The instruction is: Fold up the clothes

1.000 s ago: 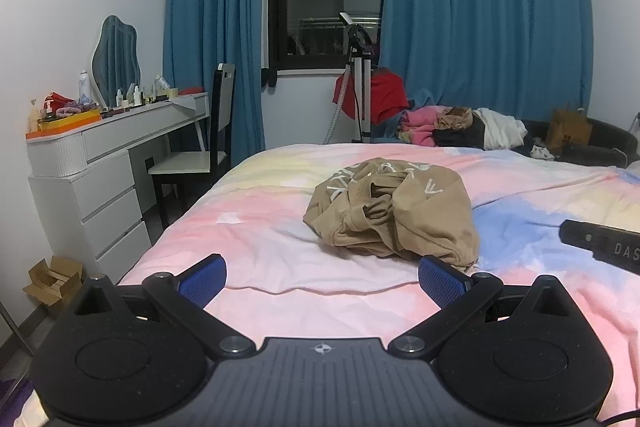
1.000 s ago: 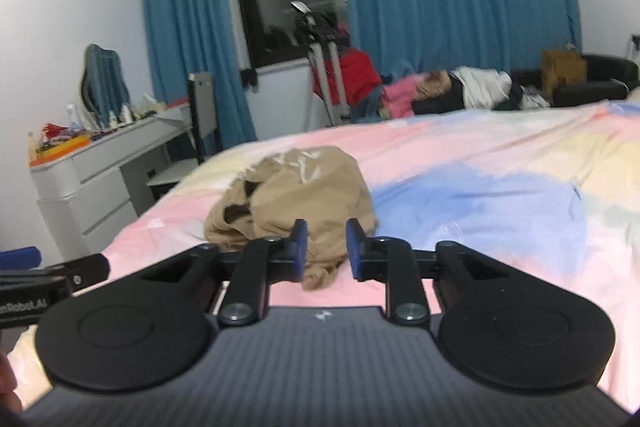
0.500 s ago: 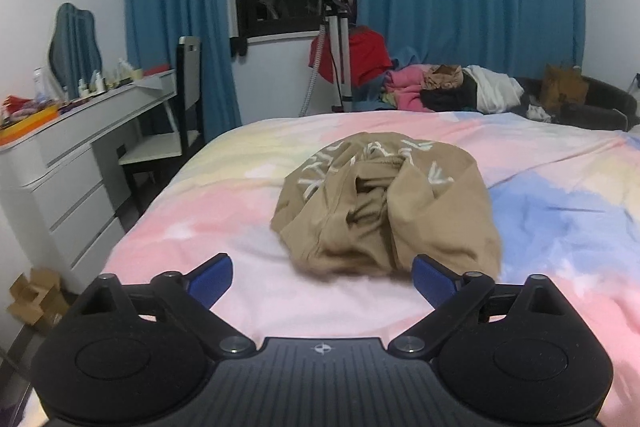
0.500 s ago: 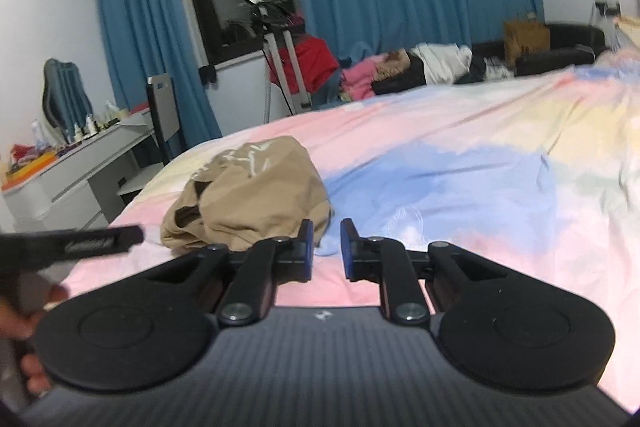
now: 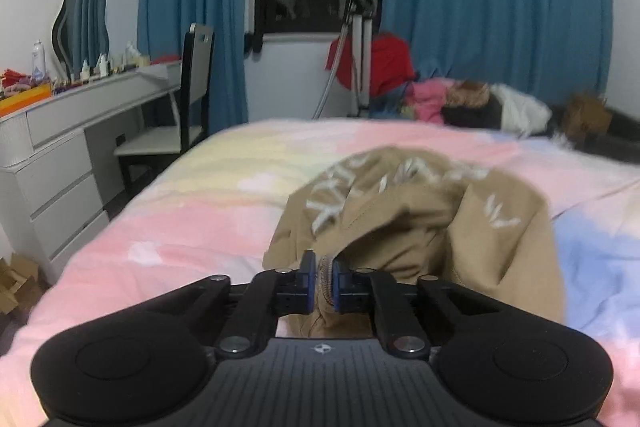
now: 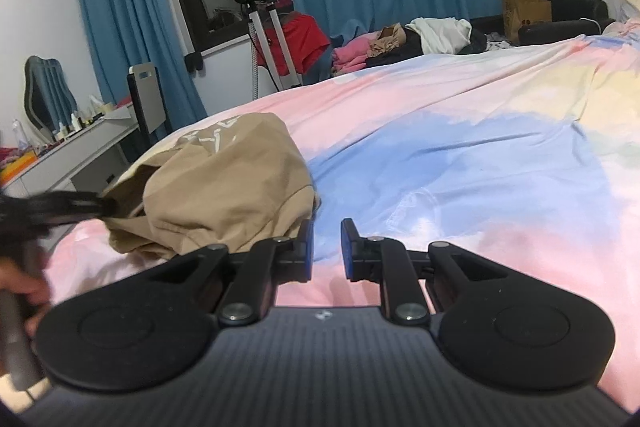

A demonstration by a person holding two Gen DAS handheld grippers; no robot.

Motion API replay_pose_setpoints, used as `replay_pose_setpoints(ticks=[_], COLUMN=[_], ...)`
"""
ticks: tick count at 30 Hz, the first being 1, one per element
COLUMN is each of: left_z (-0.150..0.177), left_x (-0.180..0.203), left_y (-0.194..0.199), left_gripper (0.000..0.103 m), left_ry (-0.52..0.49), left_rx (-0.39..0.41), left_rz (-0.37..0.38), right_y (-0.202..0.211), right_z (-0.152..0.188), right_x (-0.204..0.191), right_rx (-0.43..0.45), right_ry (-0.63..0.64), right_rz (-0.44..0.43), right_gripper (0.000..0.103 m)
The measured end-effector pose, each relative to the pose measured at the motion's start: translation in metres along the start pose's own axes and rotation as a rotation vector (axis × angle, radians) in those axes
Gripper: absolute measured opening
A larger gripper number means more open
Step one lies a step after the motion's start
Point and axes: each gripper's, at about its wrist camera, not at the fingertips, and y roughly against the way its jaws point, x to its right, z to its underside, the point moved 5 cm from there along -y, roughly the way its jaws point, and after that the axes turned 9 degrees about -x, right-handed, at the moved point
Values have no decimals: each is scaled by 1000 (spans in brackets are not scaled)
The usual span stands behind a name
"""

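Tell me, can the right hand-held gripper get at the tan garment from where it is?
Probably yes. The right hand-held gripper sits just beside the tan garment, nothing between them, only bare bedspread ahead.

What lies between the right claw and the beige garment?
Only bare pastel bedsheet, seen in the right wrist view; the right claw sits beside the beige garment.

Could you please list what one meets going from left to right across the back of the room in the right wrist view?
Mirror → chair → garment steamer → clothes pile → paper bag.
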Motion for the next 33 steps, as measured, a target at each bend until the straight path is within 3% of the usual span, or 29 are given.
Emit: replay_pose_setpoints(ticks=[7,15,18,22,24,27,33], left_z=[-10,7,25,42,46,52,58], left_x=[5,-18,-28,-37,-39,-39,-46], left_y=[107,209,223,225,223,217,201], left_gripper=[4,4,4,4,4,4,4], left_ry=[-89,-33,-32,-8,-16,-33,-26], left_rx=[190,252,257,238,235,225,217], left_rz=[49,159,167,211,206,195,141], right_y=[11,58,71,82,84,76,26], right_z=[-1,-2,4,24,37,56,72], right_x=[-6,-28,-37,-63,-83,-115,-149], right_rx=[48,98,69,2,-16,-43,-132], right_ry=[6,68,73,109,166,273,383], right_rz=[-53,-92,-122,-245,-297,-329,-199], right_gripper=[17,18,18,21,26,43,47])
